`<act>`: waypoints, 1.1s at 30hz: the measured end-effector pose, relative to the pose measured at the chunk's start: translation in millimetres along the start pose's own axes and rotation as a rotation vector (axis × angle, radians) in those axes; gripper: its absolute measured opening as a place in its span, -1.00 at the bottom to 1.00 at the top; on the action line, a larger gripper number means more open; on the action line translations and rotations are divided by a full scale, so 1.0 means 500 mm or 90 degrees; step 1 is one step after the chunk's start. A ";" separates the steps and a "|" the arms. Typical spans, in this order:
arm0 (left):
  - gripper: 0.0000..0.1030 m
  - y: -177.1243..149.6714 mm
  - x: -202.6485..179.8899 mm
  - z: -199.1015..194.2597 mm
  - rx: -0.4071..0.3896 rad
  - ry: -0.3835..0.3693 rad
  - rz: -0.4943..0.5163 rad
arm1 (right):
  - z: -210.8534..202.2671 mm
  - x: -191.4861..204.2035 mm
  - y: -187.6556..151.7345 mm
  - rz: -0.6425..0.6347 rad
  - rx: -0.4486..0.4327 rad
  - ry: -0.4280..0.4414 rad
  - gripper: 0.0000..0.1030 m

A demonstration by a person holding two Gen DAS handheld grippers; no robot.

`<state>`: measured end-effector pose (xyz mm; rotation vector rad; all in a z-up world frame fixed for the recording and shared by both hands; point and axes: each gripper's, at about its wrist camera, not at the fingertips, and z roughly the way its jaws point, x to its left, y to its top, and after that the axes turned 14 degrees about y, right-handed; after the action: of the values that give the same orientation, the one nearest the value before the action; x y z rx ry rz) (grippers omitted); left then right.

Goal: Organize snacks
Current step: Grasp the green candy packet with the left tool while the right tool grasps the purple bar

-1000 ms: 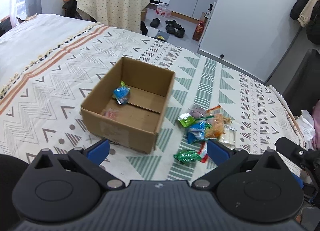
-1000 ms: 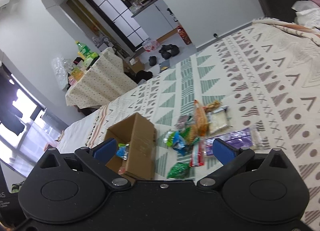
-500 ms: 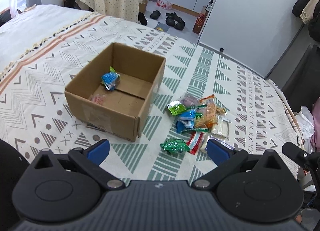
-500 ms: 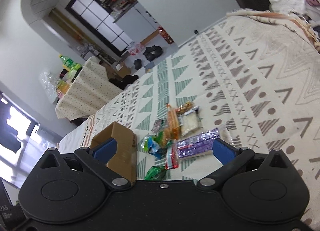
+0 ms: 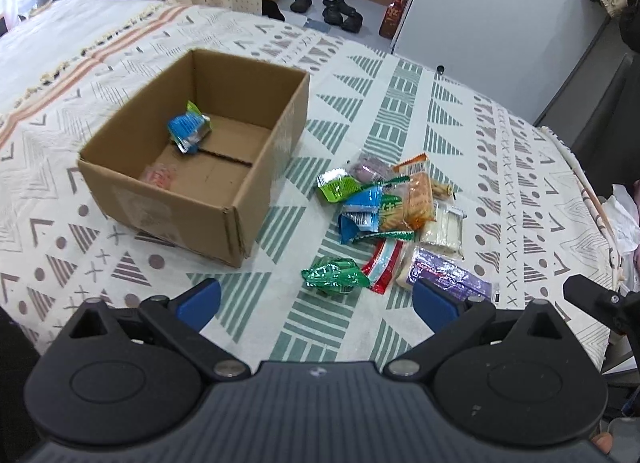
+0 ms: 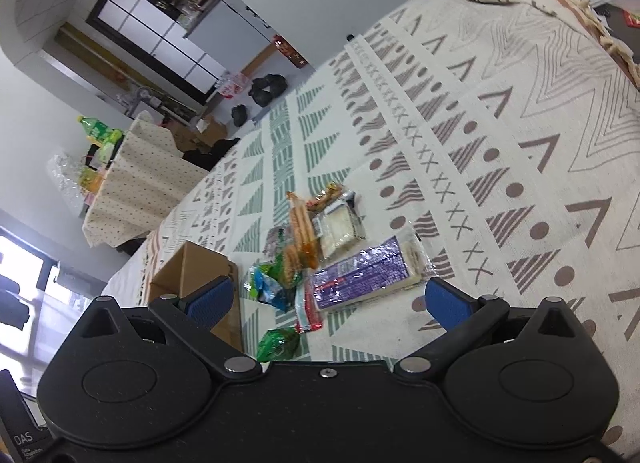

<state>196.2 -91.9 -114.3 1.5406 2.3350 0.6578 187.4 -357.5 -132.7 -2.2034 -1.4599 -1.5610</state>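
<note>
A cardboard box (image 5: pixel 192 167) is seen standing open on a patterned bedspread (image 5: pixel 460 111), and two snacks are already inside it: a blue packet (image 5: pixel 188 131) toward the far side and a small pink packet (image 5: pixel 160 175) near the front wall. The rest of the snacks are heaped just beside the box on its right, among them a green foil packet (image 5: pixel 334 273), a red-and-white stick packet (image 5: pixel 384 265), a purple bar (image 5: pixel 448 275), an orange cracker pack (image 5: pixel 420 199) and a white pack (image 5: pixel 444 227). The left gripper (image 5: pixel 316 299) is held above the bedspread with its jaws spread wide and nothing between them; the green foil packet lies nearest to it. The right gripper (image 6: pixel 326 299) is likewise held apart and empty, with the purple bar (image 6: pixel 360 277) lying closest ahead of it. The step in hand is judged to be a reach toward the heap for another pick, with most of the sorting left undone. A descent onto one loose packet at the heap's edge is called for next, followed by a closing of the jaws across its narrow side, so that neighbouring packets are not dragged along.
</note>
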 end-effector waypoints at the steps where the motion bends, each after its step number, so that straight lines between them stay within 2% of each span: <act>1: 0.95 0.000 0.000 0.008 0.006 -0.006 -0.003 | 0.004 -0.002 0.000 0.001 0.002 -0.003 1.00; 3: 0.93 -0.002 -0.004 0.024 0.010 -0.013 -0.006 | 0.010 -0.005 0.001 0.005 0.005 -0.007 1.00; 10: 0.66 -0.001 -0.022 0.081 0.023 -0.028 -0.018 | 0.045 -0.033 0.003 0.050 0.016 -0.013 0.97; 13: 0.48 0.000 -0.027 0.114 0.042 -0.033 -0.026 | 0.069 -0.048 0.001 0.075 0.027 -0.017 0.81; 15: 0.41 0.002 -0.031 0.133 0.054 -0.035 -0.032 | 0.086 -0.054 -0.001 0.087 0.033 -0.023 0.62; 20: 0.27 0.007 -0.040 0.172 0.074 -0.039 -0.045 | 0.133 -0.064 -0.004 0.115 0.046 -0.026 0.50; 24: 0.01 0.013 -0.046 0.197 0.090 -0.039 -0.056 | 0.167 -0.064 -0.003 0.125 0.049 -0.031 0.50; 31: -0.23 0.013 -0.047 0.219 0.119 -0.051 -0.077 | 0.212 -0.079 -0.006 0.144 0.051 -0.054 0.50; 33: -0.23 0.014 -0.046 0.218 0.120 -0.053 -0.082 | 0.222 -0.081 -0.004 0.145 0.047 -0.067 0.50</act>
<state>260.7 -86.1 -205.1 1.4456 2.4666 0.3440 261.9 -323.1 -218.0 -2.3438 -1.2170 -1.3182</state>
